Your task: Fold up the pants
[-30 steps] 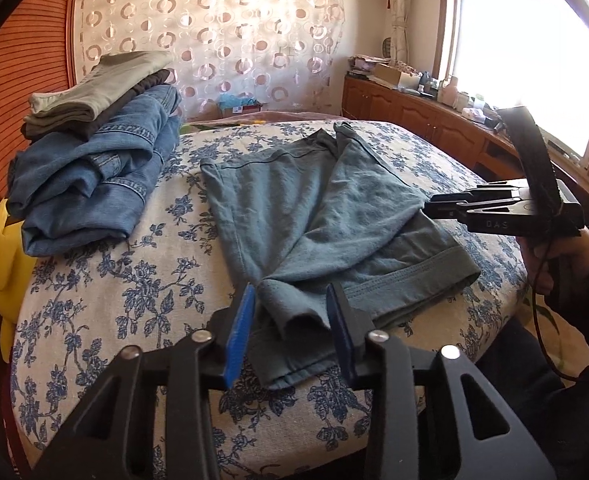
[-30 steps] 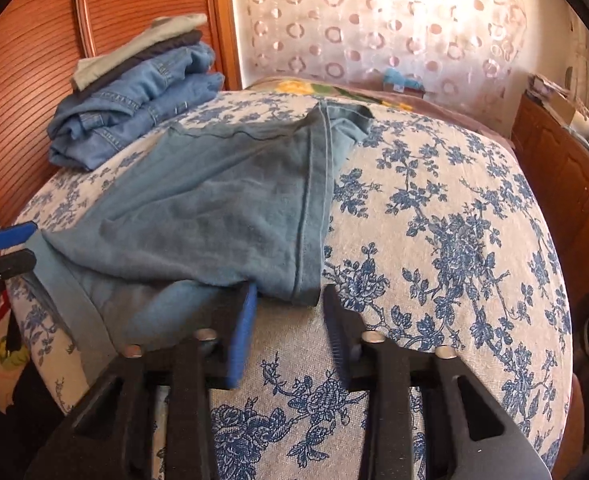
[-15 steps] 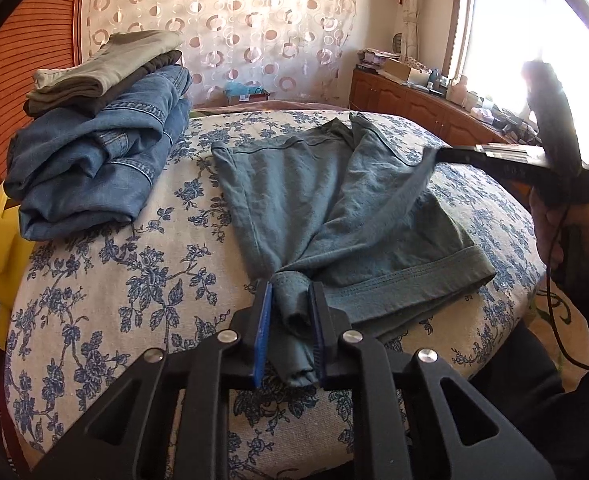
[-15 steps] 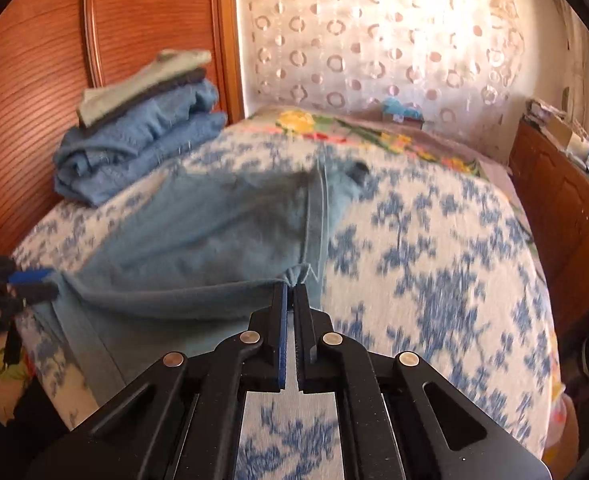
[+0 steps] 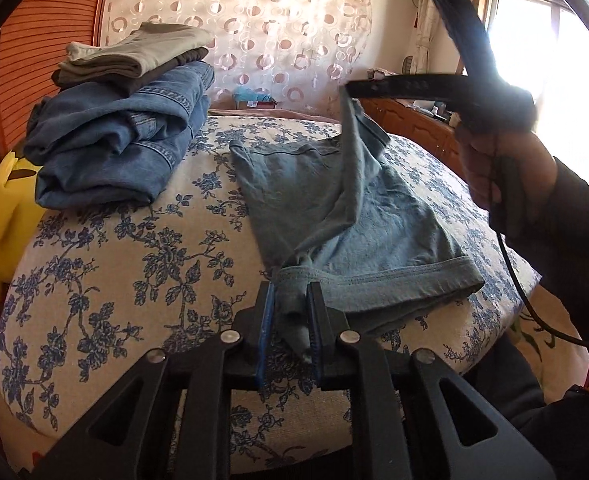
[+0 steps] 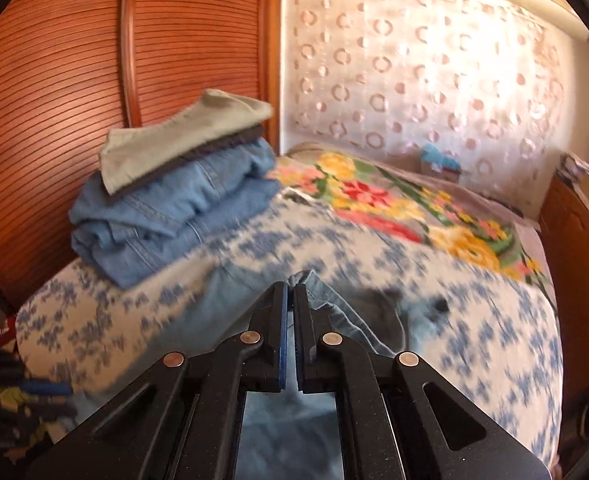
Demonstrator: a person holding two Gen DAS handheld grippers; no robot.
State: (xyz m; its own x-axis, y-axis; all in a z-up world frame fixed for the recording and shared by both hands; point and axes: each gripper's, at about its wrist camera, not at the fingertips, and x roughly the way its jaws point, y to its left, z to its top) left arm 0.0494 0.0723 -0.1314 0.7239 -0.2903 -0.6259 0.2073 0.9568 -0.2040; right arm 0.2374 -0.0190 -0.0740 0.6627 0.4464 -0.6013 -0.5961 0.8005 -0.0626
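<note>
- The left gripper (image 5: 289, 312) is seen with its jaws narrow, clamped on a bunched corner of the waistband end of the one pair of grey-blue pants (image 5: 358, 216); the jaws have just been closing, with the cloth between them.
- The right gripper (image 6: 293, 312) is seen with its jaws pressed together on a thin edge of the same pants (image 6: 334, 312); in the left wrist view that edge is held raised above the bed at the tip of the right gripper (image 5: 352, 90), and a strip of cloth hangs from it down to the rest of the garment.
- One hand (image 5: 494, 164) in a dark sleeve is seen around the right gripper's handle.
- The rest of the pants is spread flat on the bed (image 5: 134, 264), which is covered by one white sheet with a blue flower print.
- One stack of folded clothes (image 5: 122, 128) is placed at the bed's far left, well apart from the pants: blue jeans at the bottom, one dark piece and one pale grey-green piece on top. How many pairs of jeans are in it cannot be told.
- One yellow soft item (image 5: 2, 204) is seen just beside the stack, at the bed's edge.
- One blanket with bright flowers (image 6: 414, 208) is laid beyond the sheet.
</note>
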